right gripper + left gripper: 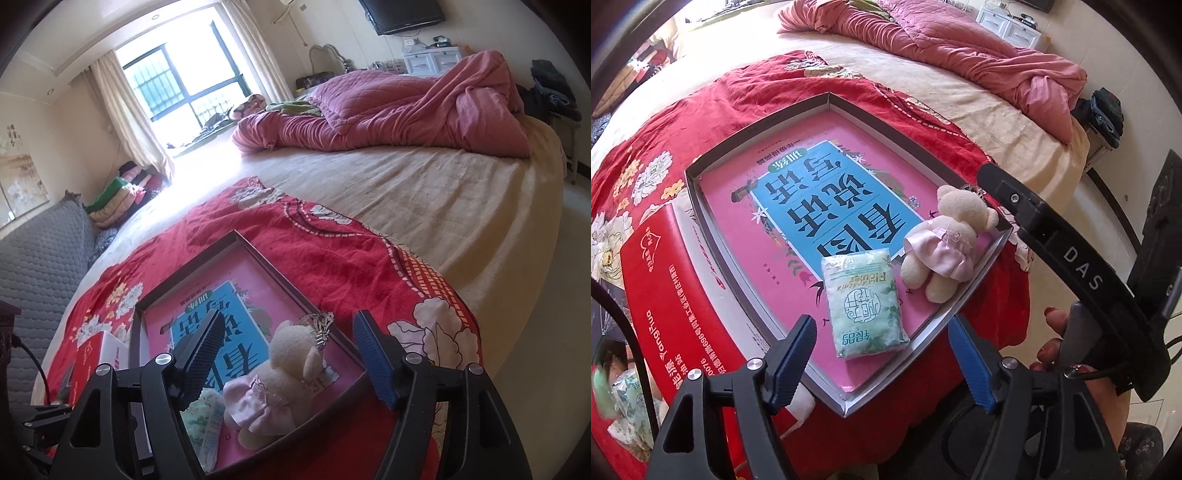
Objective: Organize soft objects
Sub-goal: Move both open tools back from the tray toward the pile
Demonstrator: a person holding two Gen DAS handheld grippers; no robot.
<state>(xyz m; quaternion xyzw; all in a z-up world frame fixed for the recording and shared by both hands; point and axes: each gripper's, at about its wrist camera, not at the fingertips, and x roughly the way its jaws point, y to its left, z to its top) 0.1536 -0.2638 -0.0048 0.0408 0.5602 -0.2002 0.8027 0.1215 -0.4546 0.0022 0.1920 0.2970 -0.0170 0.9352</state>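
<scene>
- Cream plush bear in a pink satin dress lies in the shallow grey cardboard tray, beside the pale green tissue pack;
- right hand-held gripper gapes wide, empty, over the bear;
- left hand-held gripper, likewise apart, hovers at the tray's near corner;
- best to pinch the bear's torso, not the dress.

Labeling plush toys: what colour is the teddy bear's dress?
Pale pink, satin-like dress on the cream plush teddy bear; clearest in the left wrist view.

Cream plush bear in pink dress beside pale green floral tissue pack, ahead of blue-padded left gripper, atop pink-and-blue book on red floral cloth
</scene>
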